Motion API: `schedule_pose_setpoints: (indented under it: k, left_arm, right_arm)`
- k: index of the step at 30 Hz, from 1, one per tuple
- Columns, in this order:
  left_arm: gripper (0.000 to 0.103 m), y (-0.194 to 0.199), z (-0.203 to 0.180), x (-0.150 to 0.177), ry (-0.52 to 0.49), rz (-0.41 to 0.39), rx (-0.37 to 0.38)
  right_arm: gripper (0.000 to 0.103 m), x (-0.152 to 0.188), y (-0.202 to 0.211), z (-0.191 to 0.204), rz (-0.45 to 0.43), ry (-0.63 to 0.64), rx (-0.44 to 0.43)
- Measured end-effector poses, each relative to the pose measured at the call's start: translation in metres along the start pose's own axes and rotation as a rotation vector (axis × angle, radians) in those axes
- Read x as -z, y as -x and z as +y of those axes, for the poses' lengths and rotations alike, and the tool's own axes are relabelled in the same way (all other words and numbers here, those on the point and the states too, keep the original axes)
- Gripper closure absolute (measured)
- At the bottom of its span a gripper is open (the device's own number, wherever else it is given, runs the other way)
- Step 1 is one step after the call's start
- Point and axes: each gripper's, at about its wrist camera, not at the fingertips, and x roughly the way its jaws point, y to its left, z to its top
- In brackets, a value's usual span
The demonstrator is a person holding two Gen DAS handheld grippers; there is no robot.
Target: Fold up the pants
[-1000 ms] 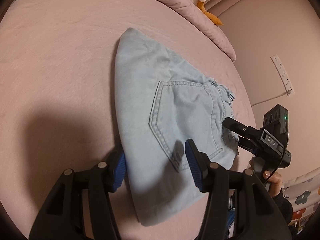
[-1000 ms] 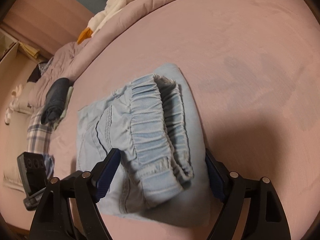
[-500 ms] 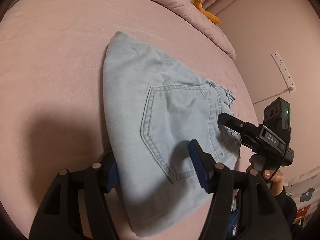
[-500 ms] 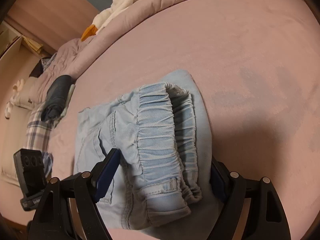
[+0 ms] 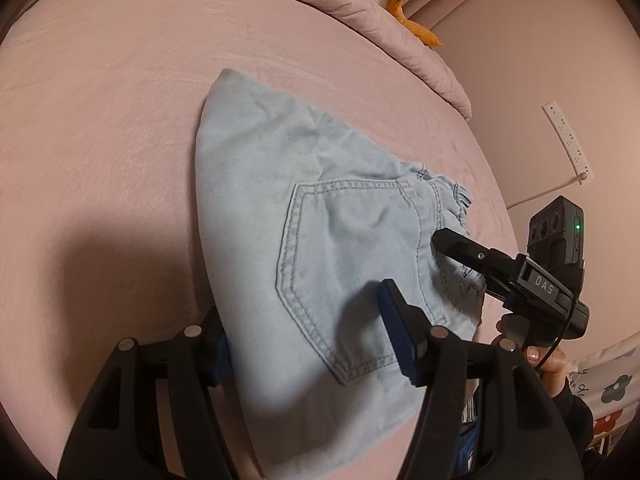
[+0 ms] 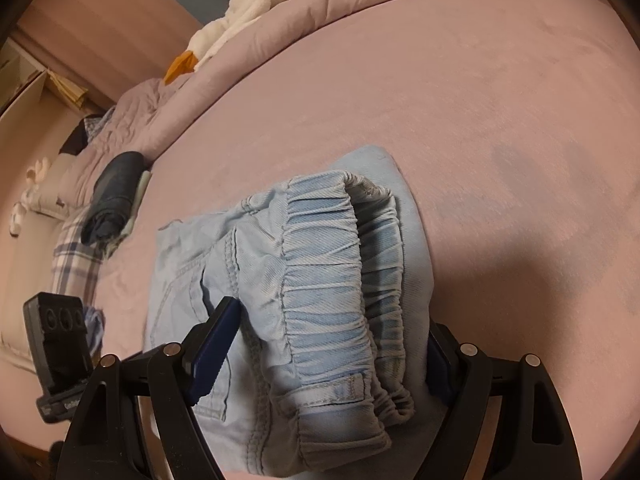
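Light blue denim pants (image 5: 320,240) lie folded into a compact stack on the pink bed (image 5: 100,120), back pocket up. My left gripper (image 5: 308,340) straddles the near folded edge with jaws apart; its left pad sits beside and partly behind the cloth, and its right pad hovers over the pocket corner. From the other side, my right gripper (image 6: 326,354) stands wide open around the elastic waistband of the pants (image 6: 320,280), its right pad partly hidden by fabric. One finger (image 5: 460,246) of that gripper shows over the waistband in the left wrist view.
A pink quilt (image 5: 360,8) with a white and orange plush toy (image 5: 416,28) lies along the head of the bed. A dark rolled garment (image 6: 114,196) and plaid cloth (image 6: 74,256) sit at the far side. A person's hand (image 5: 548,364) holds the right gripper's handle.
My left gripper's jaws have spread wider around the pants' edge. The right gripper has kept the same wide opening over the waistband.
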Motion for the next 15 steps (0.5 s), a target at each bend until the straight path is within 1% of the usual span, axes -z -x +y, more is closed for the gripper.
schedule_pose_setpoints:
  k: [15]
  left_arm:
    - [0.041,-0.0026,-0.0043,0.0007,-0.005,-0.004,-0.006]
  right_arm:
    - [0.02,0.001,-0.0002,0.0015,-0.012,0.009,0.003]
